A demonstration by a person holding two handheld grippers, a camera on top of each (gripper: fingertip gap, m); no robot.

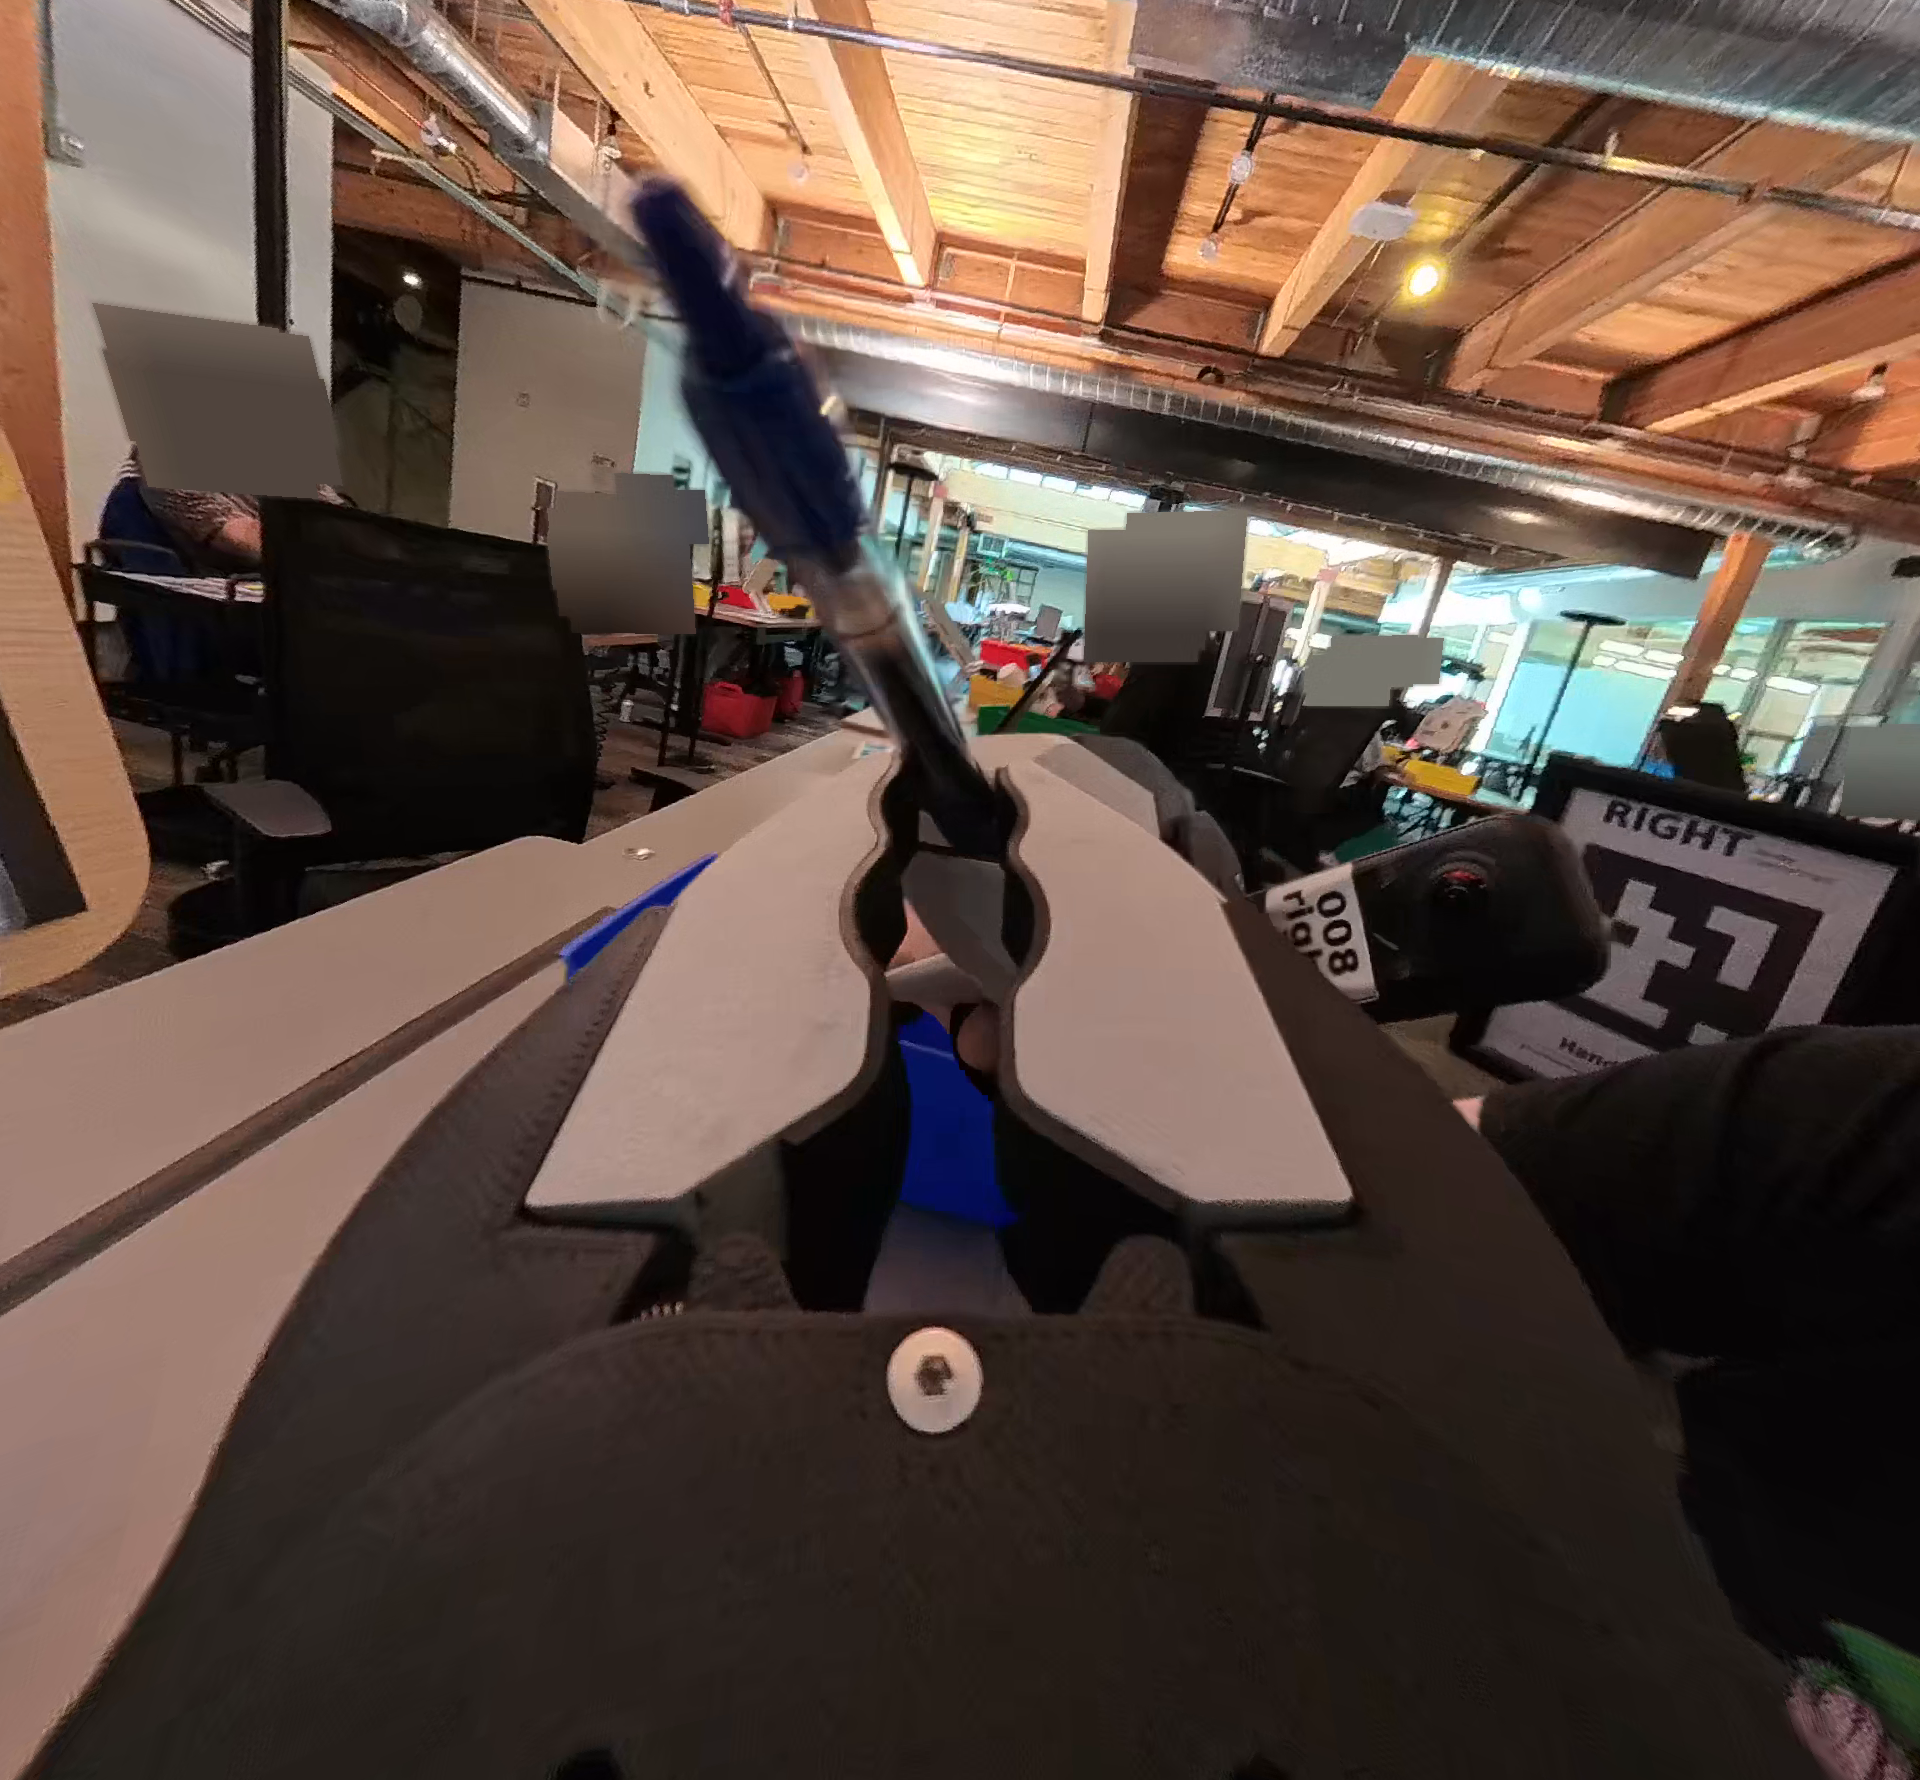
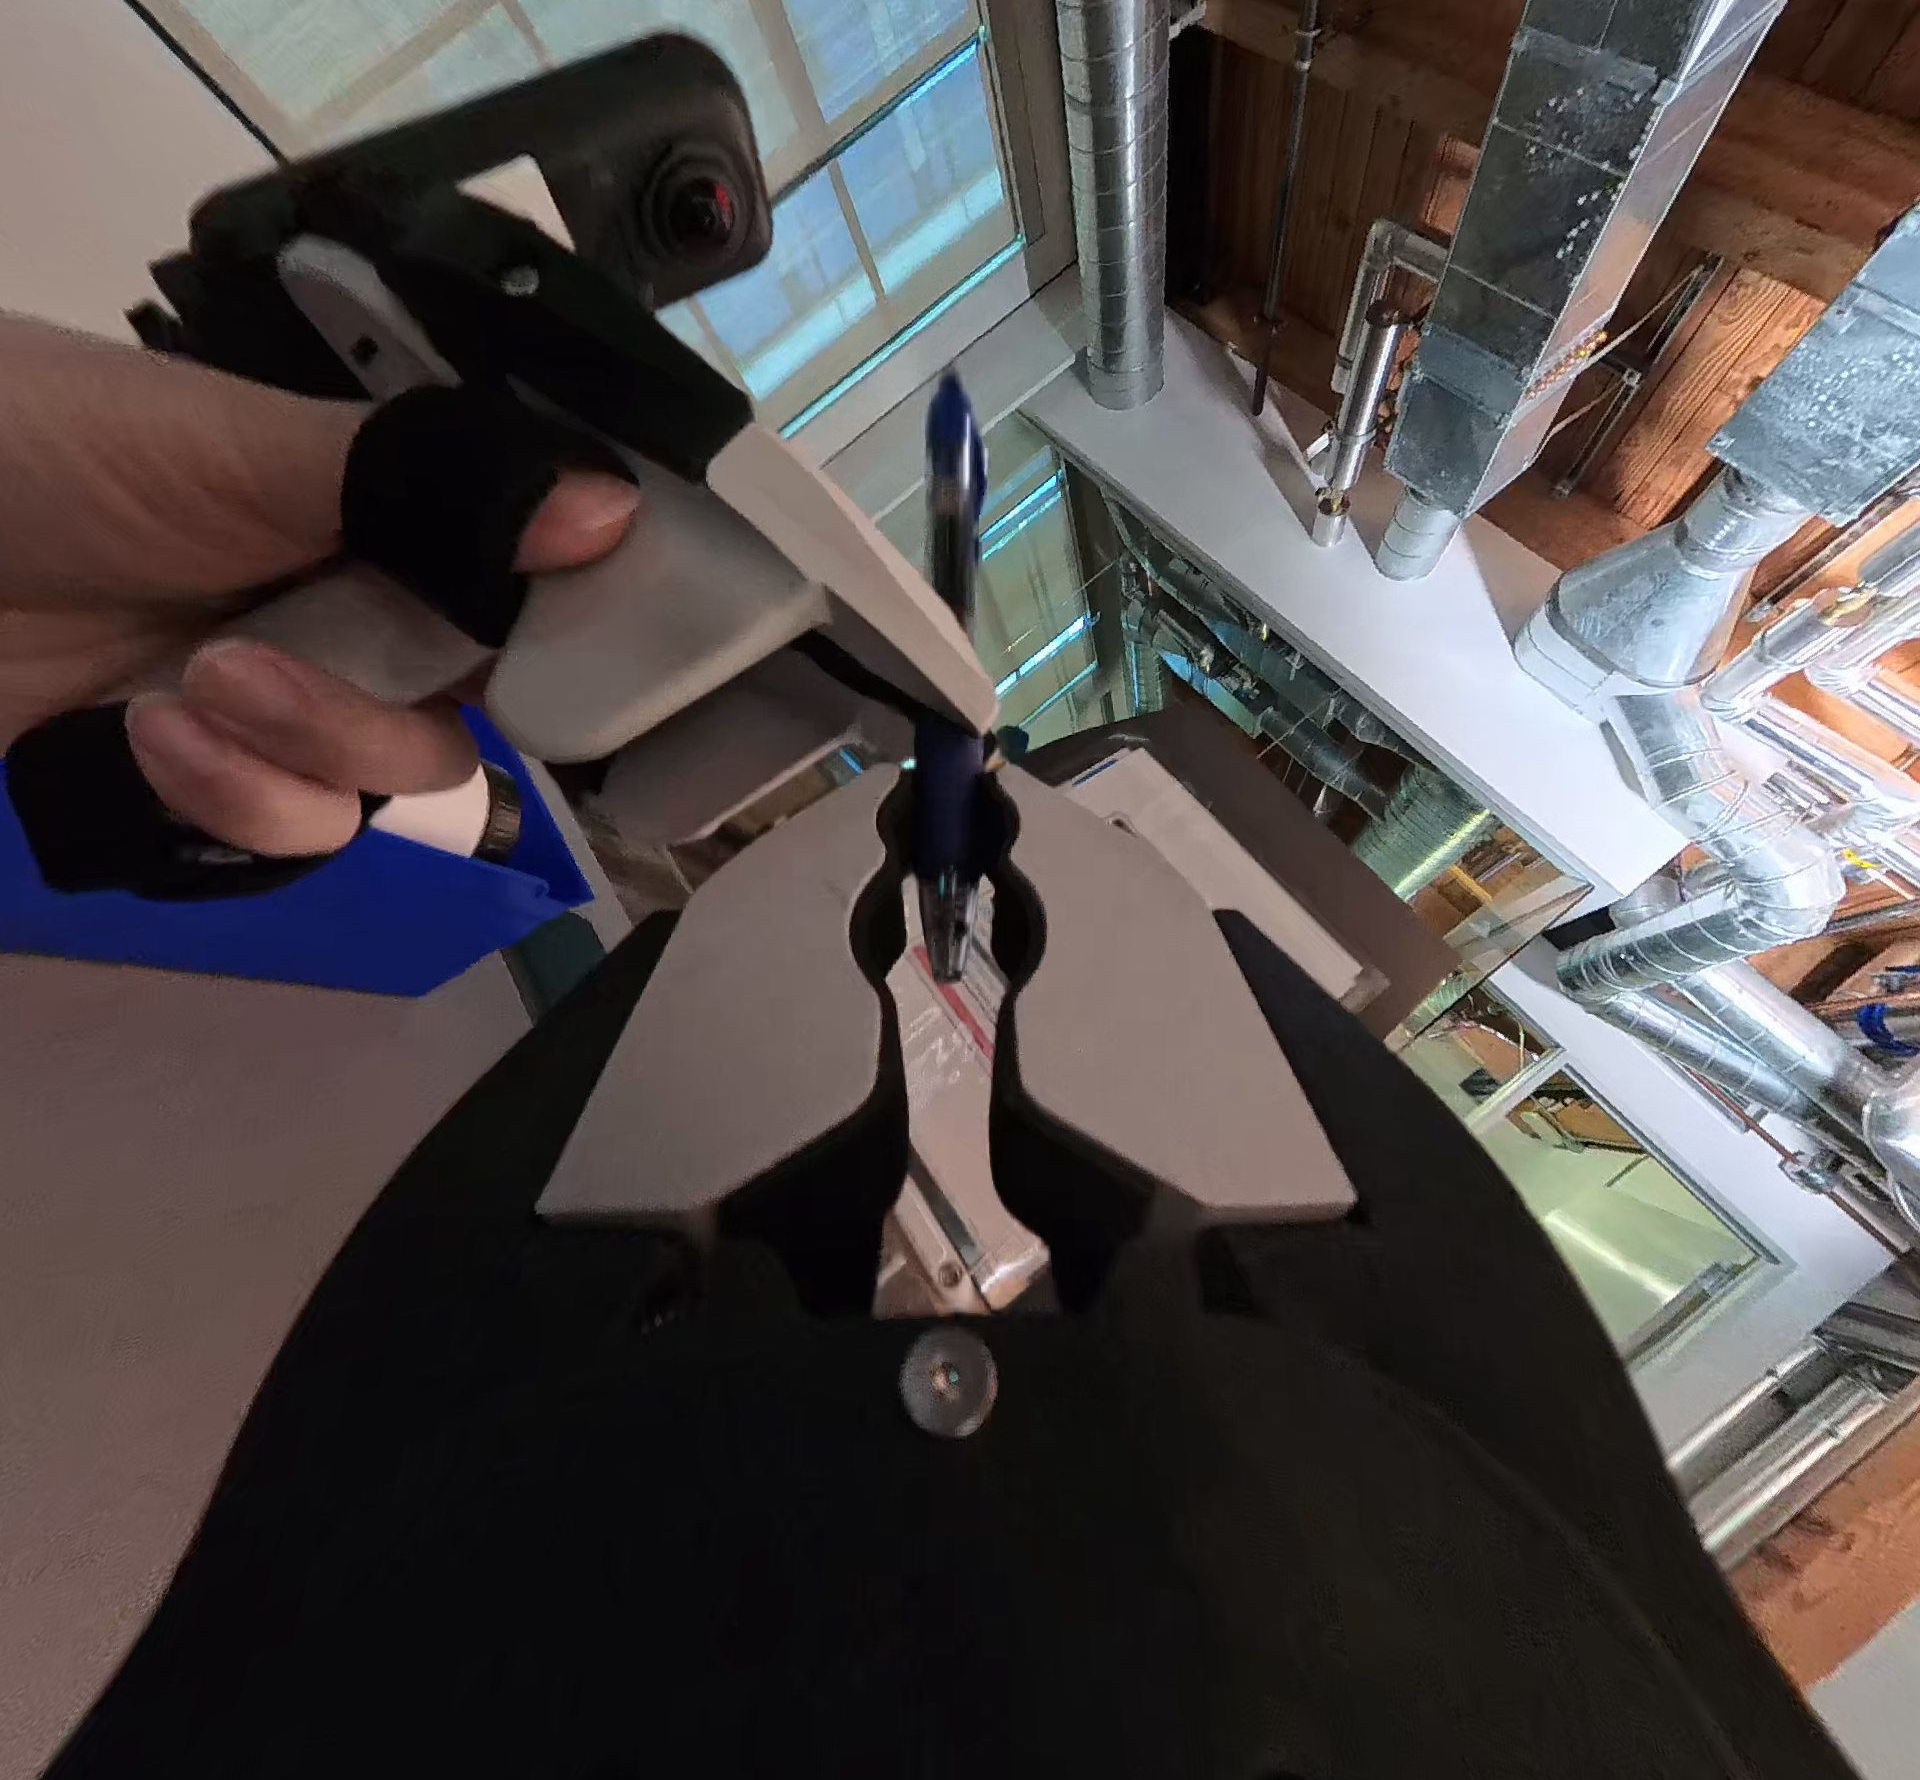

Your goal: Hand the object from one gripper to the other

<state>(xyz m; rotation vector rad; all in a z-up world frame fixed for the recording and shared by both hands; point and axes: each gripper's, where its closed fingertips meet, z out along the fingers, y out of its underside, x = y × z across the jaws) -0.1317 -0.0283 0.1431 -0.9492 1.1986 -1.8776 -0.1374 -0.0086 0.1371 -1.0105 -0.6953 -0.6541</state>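
Note:
A blue pen [image 1: 831,535] sticks up and to the left from my left gripper [image 1: 951,800], whose fingertips are shut on its dark barrel. In the right wrist view the pen [image 2: 951,567] stands upright. My right gripper [image 2: 948,785] is shut on its blue grip section, with the clear tip end between the fingers below. The left gripper [image 2: 966,707] comes in from the left and clamps the pen just above my right fingertips. A bare hand [image 2: 260,587] in a fingerless black glove holds the left gripper. The right gripper's camera [image 1: 1475,909] shows at the right.
Both grippers are raised and look toward a wooden ceiling with metal ducts [image 2: 1558,276] and a window [image 2: 623,16]. A black office chair [image 1: 416,670] stands to the left, a black-and-white marker board [image 1: 1704,930] to the right, and desks with bins behind.

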